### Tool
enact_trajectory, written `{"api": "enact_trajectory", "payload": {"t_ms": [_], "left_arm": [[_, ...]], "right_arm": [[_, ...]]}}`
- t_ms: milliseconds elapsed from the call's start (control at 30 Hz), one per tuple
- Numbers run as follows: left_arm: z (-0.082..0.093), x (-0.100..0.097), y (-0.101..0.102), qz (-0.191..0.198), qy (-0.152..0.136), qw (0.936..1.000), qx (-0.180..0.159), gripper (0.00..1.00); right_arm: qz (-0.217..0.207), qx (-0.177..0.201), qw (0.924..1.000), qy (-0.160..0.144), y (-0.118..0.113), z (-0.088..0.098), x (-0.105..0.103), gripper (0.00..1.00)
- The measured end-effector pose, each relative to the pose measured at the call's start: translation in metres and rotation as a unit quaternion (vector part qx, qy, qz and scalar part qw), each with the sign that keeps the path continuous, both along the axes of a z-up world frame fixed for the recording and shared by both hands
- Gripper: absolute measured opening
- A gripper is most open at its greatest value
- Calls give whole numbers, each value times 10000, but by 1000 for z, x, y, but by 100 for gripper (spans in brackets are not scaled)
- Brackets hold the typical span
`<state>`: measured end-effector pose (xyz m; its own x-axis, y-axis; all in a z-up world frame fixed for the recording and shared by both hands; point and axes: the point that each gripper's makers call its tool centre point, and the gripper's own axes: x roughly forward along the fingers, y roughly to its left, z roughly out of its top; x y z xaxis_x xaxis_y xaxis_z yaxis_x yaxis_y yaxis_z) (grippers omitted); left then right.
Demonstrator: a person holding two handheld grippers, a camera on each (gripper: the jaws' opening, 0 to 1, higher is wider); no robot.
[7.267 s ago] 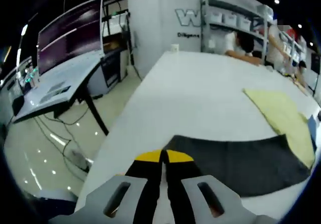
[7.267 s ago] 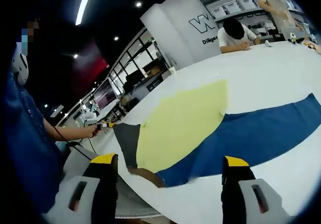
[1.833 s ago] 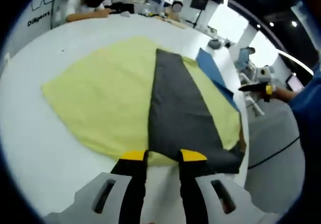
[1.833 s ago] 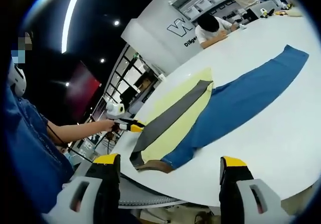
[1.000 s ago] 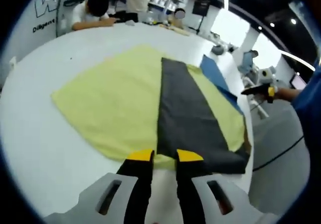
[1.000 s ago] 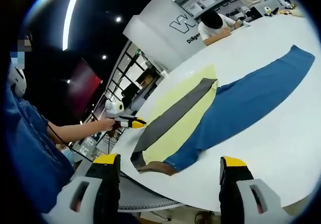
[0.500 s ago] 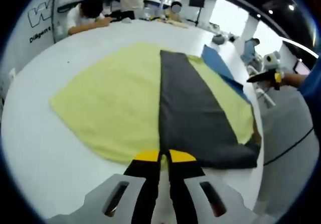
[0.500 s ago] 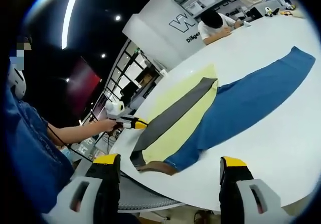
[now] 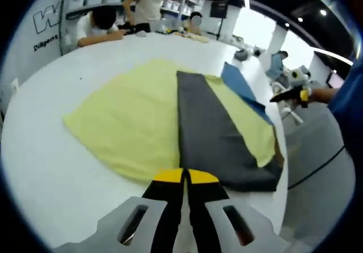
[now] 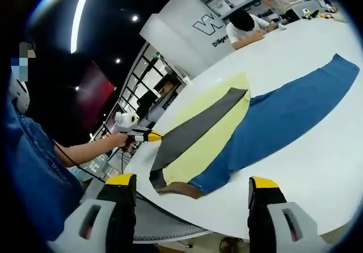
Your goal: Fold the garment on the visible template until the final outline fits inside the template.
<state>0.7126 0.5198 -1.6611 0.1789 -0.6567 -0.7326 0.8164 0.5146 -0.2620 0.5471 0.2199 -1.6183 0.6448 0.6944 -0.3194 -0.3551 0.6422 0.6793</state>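
Half a second ago the left gripper's (image 9: 185,176) yellow tips had a thin gap; now they are pressed tight together with nothing between them, at the near edge of the yellow template (image 9: 127,122).

One dark grey garment (image 9: 212,134) lies folded into a long strip on that one yellow template, running from about 6 o'clock up to 12 o'clock in the left gripper view. Its near corner hangs past the template at about 4 o'clock. One blue cloth (image 9: 238,85) peeks out beyond the template at about 1 o'clock. All three lie on one white table (image 9: 45,168).

In the right gripper view, the right gripper (image 10: 193,193) hangs with its two jaws wide apart, holding nothing, off the table's near edge. The grey garment (image 10: 195,128) lies at about 10 o'clock from the middle, on the yellow template (image 10: 218,134), and the blue cloth (image 10: 283,108) stretches away to 2 o'clock. The left gripper (image 10: 144,135) shows there at 9 o'clock, in a person's hand (image 10: 122,140).

Big letters on the far wall (image 10: 187,23) start with "W"; smaller words under them start "Dilige". Three people are at the far side of the table.
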Motion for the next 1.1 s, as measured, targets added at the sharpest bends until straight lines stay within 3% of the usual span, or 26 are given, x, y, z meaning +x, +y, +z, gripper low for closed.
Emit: {"api": "enact_trajectory", "payload": {"t_ms": [133,167,200,367,467,633,800,933,1100], "left_arm": [[6,-9,10,59,-2,10000,52,0],[12,-4,11,180,-228,9995,-79,0],[13,-4,6,243,-97,9992,-287,0],[-11,-12,-11,23,-9,10000,51,0],[-11,-1,-2,43,-342,9992,223,0],[-6,2,1,2,-492,9988,88,0],[17,-6,5,0,-483,9986,-198,0],[3,-12,31,172,-300,9994,-97,0],[1,-17,27,509,-282,9983,-64,10]], "right_arm": [[44,5,10000,39,3,-3,2,80],[77,8,10000,39,5,-2,2,80],[123,-7,9999,53,7,-1,3,80],[118,-41,9999,24,8,3,4,80],[139,-74,9998,74,9,2,2,80],[165,-141,9997,60,12,5,3,80],[220,-133,9996,71,17,3,2,80],[240,-125,9996,103,18,3,2,80],[222,-114,9996,107,15,6,6,79]]}}
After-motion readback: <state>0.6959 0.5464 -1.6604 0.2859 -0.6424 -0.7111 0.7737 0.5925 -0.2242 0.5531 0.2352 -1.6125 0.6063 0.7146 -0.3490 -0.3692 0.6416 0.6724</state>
